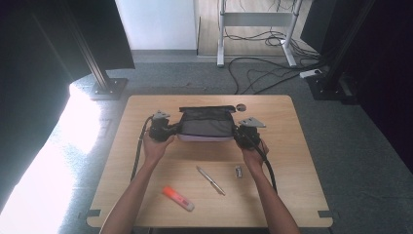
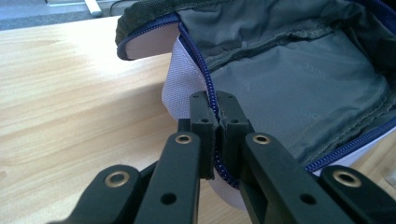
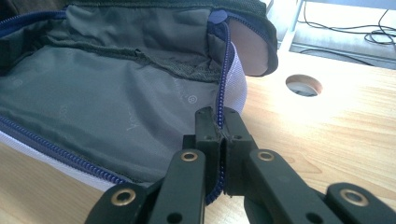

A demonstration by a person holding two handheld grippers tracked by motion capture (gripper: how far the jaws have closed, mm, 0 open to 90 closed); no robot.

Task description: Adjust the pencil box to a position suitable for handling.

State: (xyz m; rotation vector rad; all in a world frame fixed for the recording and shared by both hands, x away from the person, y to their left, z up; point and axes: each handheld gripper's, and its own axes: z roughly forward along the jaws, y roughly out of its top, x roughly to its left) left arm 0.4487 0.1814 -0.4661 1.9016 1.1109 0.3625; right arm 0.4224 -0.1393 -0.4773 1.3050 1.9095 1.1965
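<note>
Pen (image 1: 211, 180), highlighter (image 1: 178, 198) and small clip (image 1: 238, 171) lie near the pouch (image 1: 205, 124).

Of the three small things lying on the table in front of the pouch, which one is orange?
The marker, nearest the table's front edge; the pen is silvery and the small clip-like item is dark.

From above your side you look forward and down over the table (image 1: 146, 161). Each gripper camera sits close along its own jaws, facing inward from opposite ends; all share the open pouch (image 1: 204, 124).
</note>
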